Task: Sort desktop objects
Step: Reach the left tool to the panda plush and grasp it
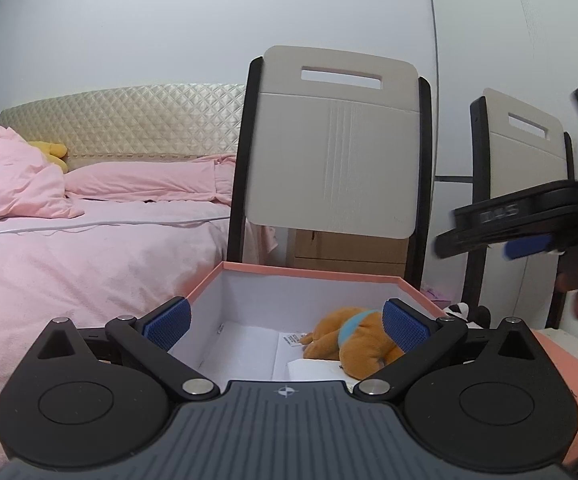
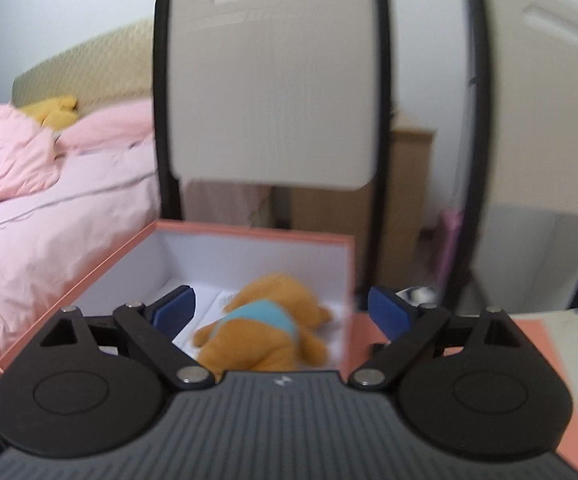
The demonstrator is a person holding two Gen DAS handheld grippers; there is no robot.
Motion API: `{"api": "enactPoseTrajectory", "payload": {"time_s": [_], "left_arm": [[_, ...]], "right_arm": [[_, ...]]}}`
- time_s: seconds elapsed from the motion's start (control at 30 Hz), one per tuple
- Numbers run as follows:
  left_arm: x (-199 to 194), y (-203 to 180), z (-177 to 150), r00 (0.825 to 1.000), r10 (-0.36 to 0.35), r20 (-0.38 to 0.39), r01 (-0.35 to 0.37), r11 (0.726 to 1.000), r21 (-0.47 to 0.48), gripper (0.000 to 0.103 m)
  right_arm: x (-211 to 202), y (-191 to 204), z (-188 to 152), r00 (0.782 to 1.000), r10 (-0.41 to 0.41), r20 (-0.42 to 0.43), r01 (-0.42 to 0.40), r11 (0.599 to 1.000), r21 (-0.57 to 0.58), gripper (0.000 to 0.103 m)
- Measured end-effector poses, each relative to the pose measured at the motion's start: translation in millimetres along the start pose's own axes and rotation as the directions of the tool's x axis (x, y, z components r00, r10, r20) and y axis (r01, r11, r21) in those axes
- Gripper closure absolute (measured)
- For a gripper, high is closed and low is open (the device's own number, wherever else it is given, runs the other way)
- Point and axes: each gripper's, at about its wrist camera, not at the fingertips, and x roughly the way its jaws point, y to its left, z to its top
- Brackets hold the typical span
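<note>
Pink-rimmed box (image 2: 249, 236), plush bear (image 2: 265, 320) inside, beyond spread hand-held gripper (image 2: 281, 308)

Two chairs (image 1: 337, 160), one box (image 1: 309, 276), one plush bear (image 1: 357, 340)

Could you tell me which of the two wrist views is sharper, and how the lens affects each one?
Left wrist view: crisp, the plush toy and box edges clean, though the right gripper is slightly smeared. Right wrist view: motion-blurred throughout, soft toy and chair outlines. Both show fisheye bending and dark corners.
</note>
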Motion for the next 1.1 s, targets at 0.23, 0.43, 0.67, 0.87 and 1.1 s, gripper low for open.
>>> {"api": "enactPoseTrajectory", "payload": {"time_s": [0.23, 0.43, 0.67, 0.87, 1.1], "left_arm": [[-4.1, -13.6, -7.3, 0.999, -0.031, 0.021, 0.03, 0.999, 0.034, 0.0], [-12.4, -28.7, -14.9, 0.997, -0.062, 0.037, 0.059, 0.996, 0.07, 0.0], [-21.5, -39.6, -19.6, 0.994, -0.095, 0.049, 0.09, 0.993, 0.079, 0.0], [-20.4, -39.0, -21.0, 0.995, -0.083, 0.053, 0.079, 0.994, 0.071, 0.0], [-20.6, -41.1, -22.4, 0.996, -0.072, 0.057, 0.068, 0.995, 0.069, 0.0]], "right_arm": [[-55.5, -27.8, -42.6, 0.99, -0.061, 0.124, 0.058, 0.998, 0.028, 0.009], [-81.1, -38.0, -80.1, 0.984, -0.056, 0.166, 0.042, 0.996, 0.083, 0.009], [-108.5, -35.4, -98.1, 0.97, -0.061, 0.234, 0.046, 0.997, 0.068, 0.006], [-121.7, -46.4, -117.9, 0.961, -0.101, 0.259, 0.079, 0.992, 0.094, 0.0], [-129.9, -50.8, -121.8, 0.955, -0.112, 0.275, 0.086, 0.991, 0.106, 0.0]]}}
